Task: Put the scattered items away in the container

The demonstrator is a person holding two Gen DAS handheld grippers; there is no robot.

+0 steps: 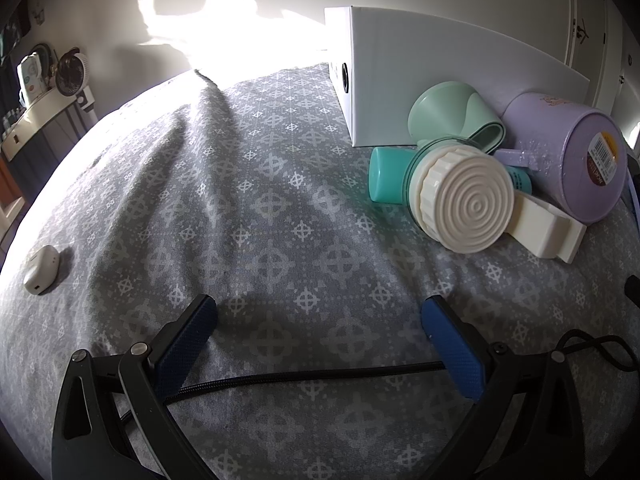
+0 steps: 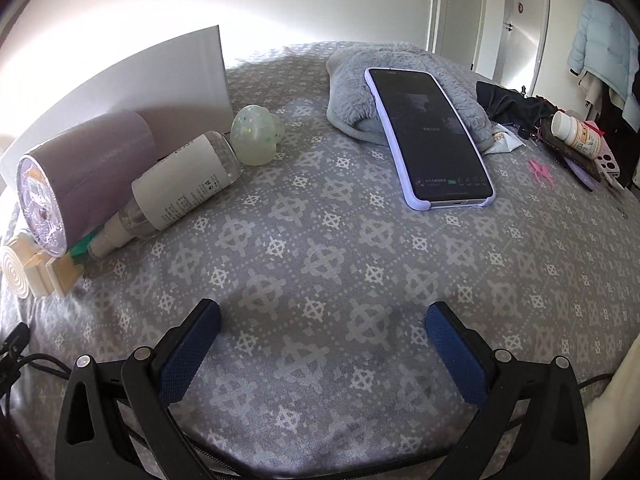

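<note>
Grippers: left gripper (image 1: 320, 340) & right gripper (image 2: 322, 344) hovering over bedspread (image 1: 260, 208), fingers spread wide, gripping nothing;
Items: purple cup (image 1: 576, 156), spray bottle (image 2: 180, 188), cream clip (image 1: 472, 204) lying beside white box (image 1: 440, 76)

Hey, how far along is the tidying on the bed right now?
Nothing looks packed yet. Both the left gripper and right gripper are open and empty. The lilac canister, spray bottle, cream suction hook and mint hook all lie outside, beside the white box.
</note>
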